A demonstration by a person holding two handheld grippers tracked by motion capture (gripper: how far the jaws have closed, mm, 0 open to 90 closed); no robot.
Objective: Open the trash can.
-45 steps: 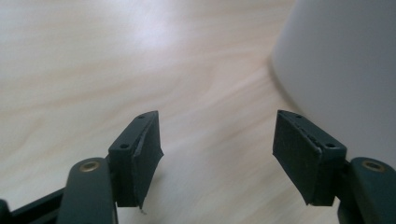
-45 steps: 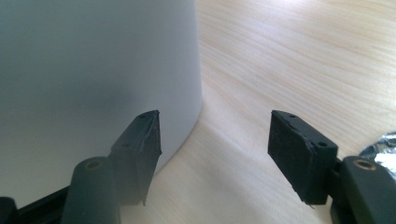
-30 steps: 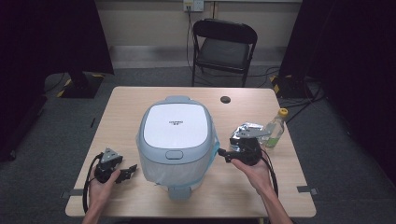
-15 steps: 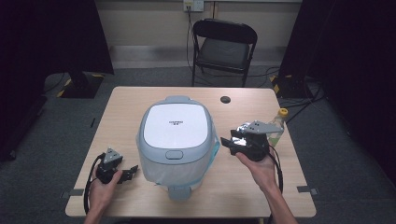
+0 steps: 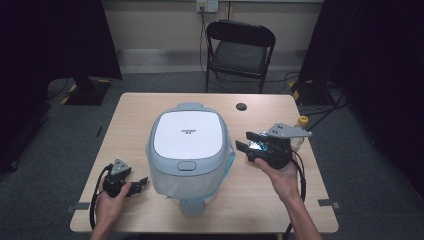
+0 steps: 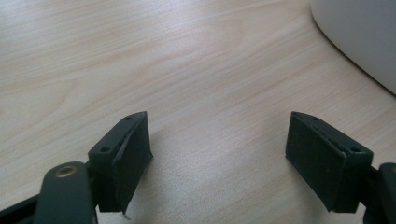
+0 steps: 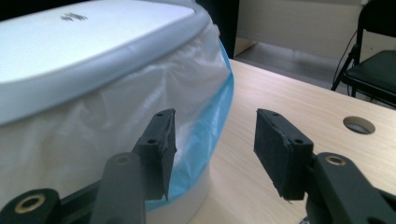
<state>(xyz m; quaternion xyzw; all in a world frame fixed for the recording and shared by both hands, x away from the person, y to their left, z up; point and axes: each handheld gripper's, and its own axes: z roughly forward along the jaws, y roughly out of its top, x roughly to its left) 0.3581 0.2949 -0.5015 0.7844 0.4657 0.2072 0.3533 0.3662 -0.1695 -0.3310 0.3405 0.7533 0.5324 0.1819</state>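
The white lidded bin (image 5: 189,150), lined with a plastic bag (image 7: 154,116), stands mid-table (image 5: 260,200). The right gripper (image 5: 246,141) is raised just beside the bin's right flank; its jaws have just been closing, now half open and empty. The left gripper (image 5: 141,183) rests low near the bin's left base, jaws wide apart, holding nothing.

Smooth glossy plastic bin lid (image 5: 187,135), thin crinkled plastic liner (image 7: 154,121) — pale matt wood-grain table (image 5: 270,190), matt black pads (image 6: 128,156).
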